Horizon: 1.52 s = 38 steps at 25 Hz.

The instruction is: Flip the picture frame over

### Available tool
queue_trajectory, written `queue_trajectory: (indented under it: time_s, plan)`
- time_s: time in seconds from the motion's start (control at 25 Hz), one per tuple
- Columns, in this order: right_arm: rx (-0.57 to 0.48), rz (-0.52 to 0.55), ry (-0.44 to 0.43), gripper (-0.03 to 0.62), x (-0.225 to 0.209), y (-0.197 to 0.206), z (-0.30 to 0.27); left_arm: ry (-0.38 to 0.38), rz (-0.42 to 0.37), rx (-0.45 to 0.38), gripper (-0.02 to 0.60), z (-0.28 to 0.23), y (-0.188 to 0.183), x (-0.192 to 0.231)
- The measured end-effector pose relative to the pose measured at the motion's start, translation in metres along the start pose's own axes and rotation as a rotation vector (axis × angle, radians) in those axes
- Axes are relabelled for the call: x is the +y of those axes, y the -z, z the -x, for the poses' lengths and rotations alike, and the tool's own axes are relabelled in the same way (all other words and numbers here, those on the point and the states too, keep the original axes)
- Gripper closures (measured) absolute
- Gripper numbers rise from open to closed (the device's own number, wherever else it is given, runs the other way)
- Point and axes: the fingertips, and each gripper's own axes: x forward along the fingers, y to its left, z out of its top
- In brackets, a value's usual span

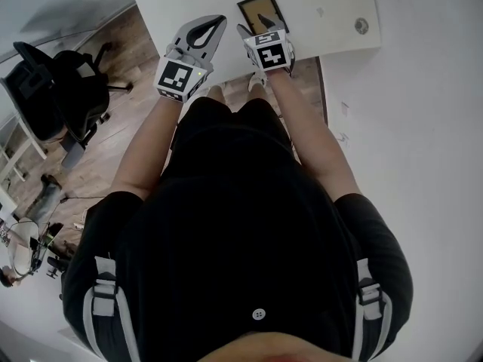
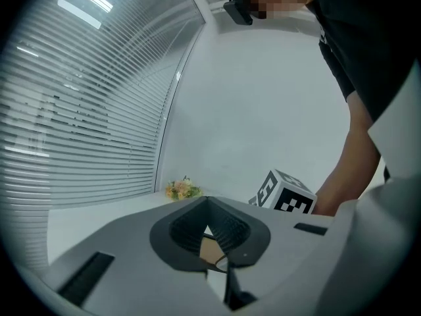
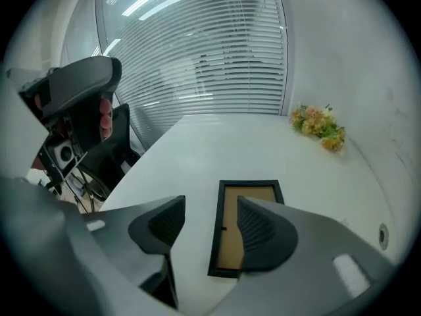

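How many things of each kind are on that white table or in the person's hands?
Picture frame: 1
Bunch of flowers: 1
Round cap in the tabletop: 1
Hand-held gripper: 2 (left hand-held gripper, right hand-held gripper)
Total: 5

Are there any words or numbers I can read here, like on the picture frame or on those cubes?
No words or numbers can be read anywhere.
On the left marker cube and the right marker cube: only black-and-white square patterns, no letters.
On the picture frame: a plain brown back, no writing visible.
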Motion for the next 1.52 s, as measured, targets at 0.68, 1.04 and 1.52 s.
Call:
queue_trajectory:
  time_s: [0.68, 1.04, 1.52]
  plan:
    - [0.128, 0.033, 0.043, 0.398, -0.009, 0.029, -0.043, -0.054, 0.03, 0.02, 0.577, -0.005, 0.026, 0.022]
    - [0.169, 0.133, 0.129, 0.471, -0.015, 0.036, -0.051, -0.063, 0.054, 0.009, 0.577, -0.003, 0.028, 0.026]
    - [0.134, 0.072, 0.127, 0.543, -0.008, 0.025, -0.041, -0.085, 0.042, 0.027, 0.577, 0.012, 0.025, 0.028]
